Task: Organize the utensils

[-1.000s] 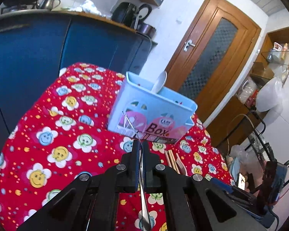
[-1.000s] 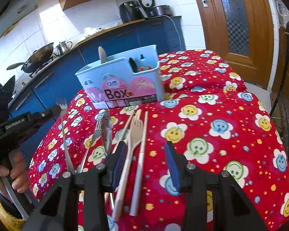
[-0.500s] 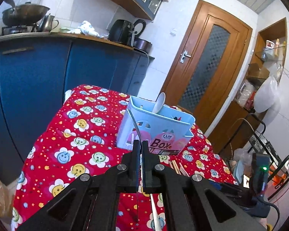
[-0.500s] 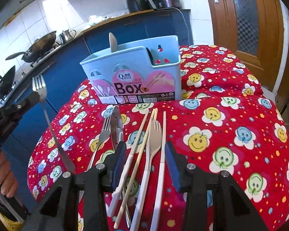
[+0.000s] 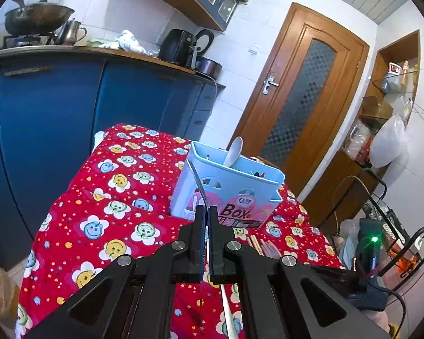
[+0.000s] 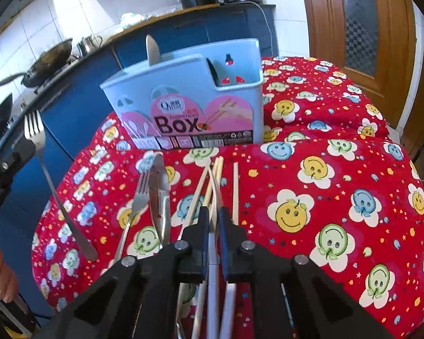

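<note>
A pale blue utensil box stands upright on a table draped in a red cloth printed with smiling flowers; a pale spoon pokes up from its left compartment, and the right compartment looks nearly bare. Just in front of the box, loose on the cloth, lie a metal fork, a metal knife and several light wooden chopsticks. The right gripper has just been closing, and its jaws now pinch a pale plastic fork among the chopsticks. The left gripper, held up off the table at the left, has its jaws pressed together on the handle of a second metal fork, tines upward. Behind the table runs a blue kitchen cabinet with a wooden counter carrying a wok, a steel kettle and a black air fryer. White tiled walls meet a brown wooden door with patterned glass.
</note>
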The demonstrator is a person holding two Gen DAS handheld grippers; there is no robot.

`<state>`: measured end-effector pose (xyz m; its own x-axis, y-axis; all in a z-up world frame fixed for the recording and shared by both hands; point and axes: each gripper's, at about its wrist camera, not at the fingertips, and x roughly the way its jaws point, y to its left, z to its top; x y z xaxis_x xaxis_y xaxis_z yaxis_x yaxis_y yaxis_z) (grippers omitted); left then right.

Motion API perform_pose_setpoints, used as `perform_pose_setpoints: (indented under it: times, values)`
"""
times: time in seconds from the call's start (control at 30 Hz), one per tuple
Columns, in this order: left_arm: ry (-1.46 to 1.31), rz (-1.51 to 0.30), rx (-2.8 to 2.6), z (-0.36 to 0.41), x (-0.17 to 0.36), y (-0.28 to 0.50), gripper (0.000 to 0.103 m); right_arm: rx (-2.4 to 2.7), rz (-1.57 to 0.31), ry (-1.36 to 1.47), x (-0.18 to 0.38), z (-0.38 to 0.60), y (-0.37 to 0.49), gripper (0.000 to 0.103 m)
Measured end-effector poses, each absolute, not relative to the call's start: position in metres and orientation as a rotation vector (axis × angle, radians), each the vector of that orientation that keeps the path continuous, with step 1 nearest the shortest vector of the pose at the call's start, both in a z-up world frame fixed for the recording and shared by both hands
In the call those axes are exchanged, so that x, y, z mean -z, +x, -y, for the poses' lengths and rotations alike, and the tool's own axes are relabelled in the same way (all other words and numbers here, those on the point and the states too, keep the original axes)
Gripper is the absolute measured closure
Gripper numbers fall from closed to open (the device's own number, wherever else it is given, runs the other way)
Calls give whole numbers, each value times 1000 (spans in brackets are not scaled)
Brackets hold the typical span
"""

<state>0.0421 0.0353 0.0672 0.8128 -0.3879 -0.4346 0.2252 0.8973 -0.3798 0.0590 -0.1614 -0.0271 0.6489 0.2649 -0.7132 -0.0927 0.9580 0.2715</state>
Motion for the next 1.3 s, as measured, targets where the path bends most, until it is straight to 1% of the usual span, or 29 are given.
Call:
perform_pose_setpoints:
  times: [0.4, 0.8, 1.3]
  values:
    - [-323, -457, 360, -30, -88, 32, 102, -319, -618, 350, -16, 179, 27, 97]
    - [-282, -366, 349, -20, -119, 47, 102, -336, -447, 369, -41, 187, 21, 97]
    - [-241, -231, 279, -10, -167, 96, 102, -350, -367, 374, -52, 197, 29, 97]
